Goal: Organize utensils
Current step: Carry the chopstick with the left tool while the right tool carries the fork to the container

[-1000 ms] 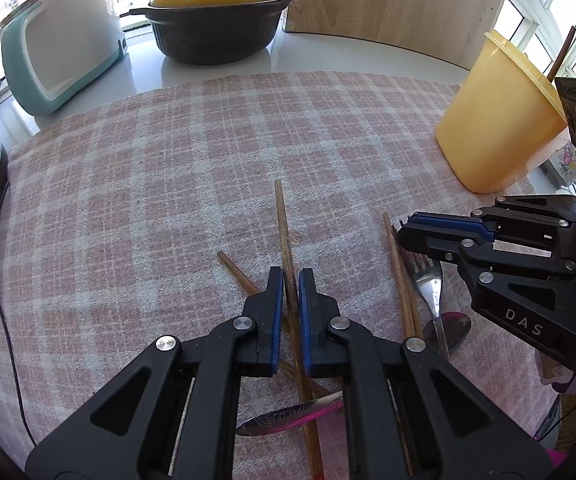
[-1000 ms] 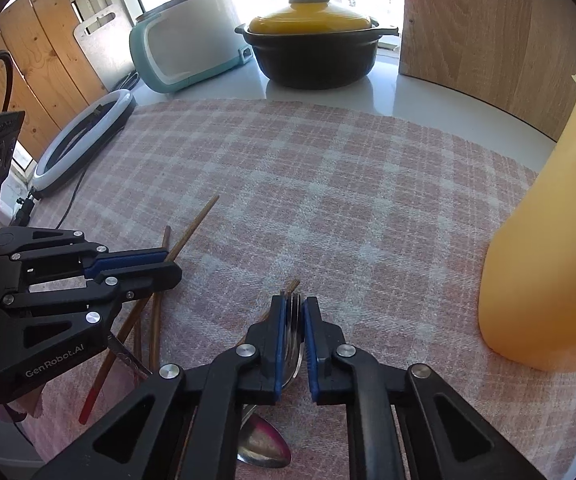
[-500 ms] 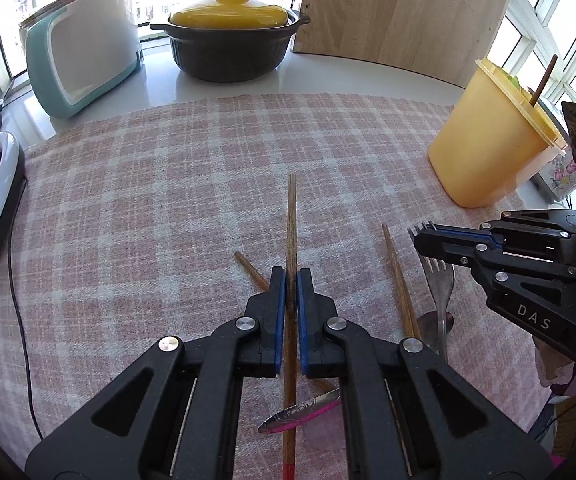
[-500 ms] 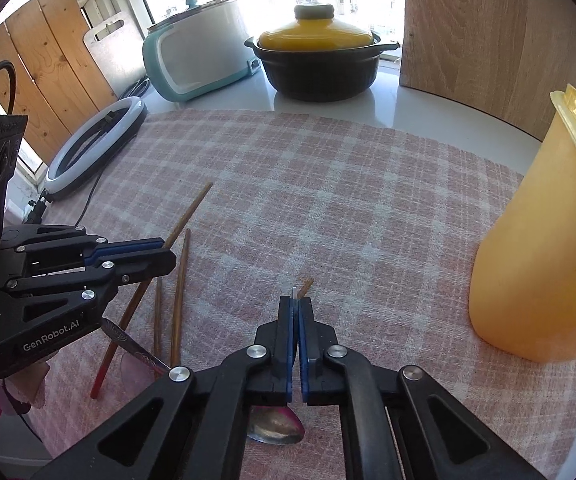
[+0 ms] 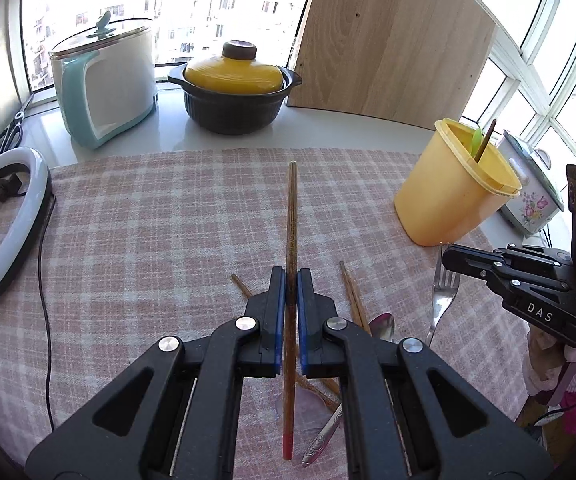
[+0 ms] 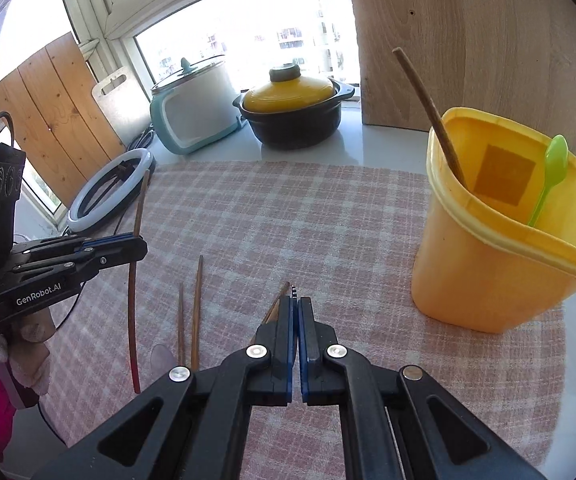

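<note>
My left gripper [image 5: 291, 276] is shut on a long wooden chopstick [image 5: 292, 208] with a red end, held clear of the checked cloth [image 5: 168, 240]. The right wrist view shows the same gripper [image 6: 140, 246] and chopstick [image 6: 132, 320] at the left. My right gripper [image 6: 296, 304] is shut on a metal fork [image 6: 295, 290]; only the tines peek past the fingertips. In the left wrist view the fork [image 5: 440, 300] hangs from that gripper [image 5: 448, 258]. The yellow tub [image 6: 500, 256] at the right holds a chopstick and a green spoon. Loose chopsticks [image 6: 197, 308] and a spoon [image 5: 382, 326] lie on the cloth.
A black pot with a yellow lid [image 5: 234, 96], a teal and white cooker [image 5: 108, 88] and a wooden board [image 5: 388, 40] stand at the back. A ring light [image 5: 4, 216] with its cable lies at the cloth's left edge. A small flowered appliance [image 5: 528, 196] sits behind the tub.
Both grippers have risen from the cloth. The left one lifted the chopstick off the pile, and the right one closed fully on the fork and raised it toward the tub.
</note>
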`<state>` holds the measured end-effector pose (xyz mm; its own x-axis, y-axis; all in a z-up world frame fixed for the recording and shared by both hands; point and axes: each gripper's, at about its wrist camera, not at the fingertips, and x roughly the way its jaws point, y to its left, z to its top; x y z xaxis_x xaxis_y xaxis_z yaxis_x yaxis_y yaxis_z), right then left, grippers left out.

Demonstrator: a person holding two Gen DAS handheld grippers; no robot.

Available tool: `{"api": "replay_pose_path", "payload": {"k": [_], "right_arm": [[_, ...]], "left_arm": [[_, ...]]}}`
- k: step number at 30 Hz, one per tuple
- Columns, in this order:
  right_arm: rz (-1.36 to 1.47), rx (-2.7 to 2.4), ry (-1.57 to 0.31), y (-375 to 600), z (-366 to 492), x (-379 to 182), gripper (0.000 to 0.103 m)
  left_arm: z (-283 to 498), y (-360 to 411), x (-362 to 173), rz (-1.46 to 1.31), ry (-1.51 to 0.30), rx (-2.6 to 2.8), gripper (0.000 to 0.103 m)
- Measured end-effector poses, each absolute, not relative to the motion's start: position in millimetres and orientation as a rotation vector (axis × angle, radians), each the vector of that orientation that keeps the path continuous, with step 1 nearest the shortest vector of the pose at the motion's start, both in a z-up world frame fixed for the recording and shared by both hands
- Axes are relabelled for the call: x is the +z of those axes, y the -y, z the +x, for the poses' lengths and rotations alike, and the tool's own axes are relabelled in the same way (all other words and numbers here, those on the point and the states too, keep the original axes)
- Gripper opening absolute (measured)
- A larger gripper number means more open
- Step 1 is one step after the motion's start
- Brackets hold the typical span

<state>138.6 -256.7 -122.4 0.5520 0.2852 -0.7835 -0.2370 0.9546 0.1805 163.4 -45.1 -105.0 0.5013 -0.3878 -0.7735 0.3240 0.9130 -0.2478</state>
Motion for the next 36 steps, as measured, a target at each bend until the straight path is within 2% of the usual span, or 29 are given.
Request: {"api": "replay_pose_path", "payload": {"k": [21,36], "right_arm": [[0.114,0.198,-0.700,326,69,-43,0.000],[0.142,0.064,-0.527,395,44,15,0.000]], "left_arm": [[121,91,-12,-0.106,-0.761,-0.570,0.003],[126,143,37,-0.126,-0.653,-0.684,0.003]]}}
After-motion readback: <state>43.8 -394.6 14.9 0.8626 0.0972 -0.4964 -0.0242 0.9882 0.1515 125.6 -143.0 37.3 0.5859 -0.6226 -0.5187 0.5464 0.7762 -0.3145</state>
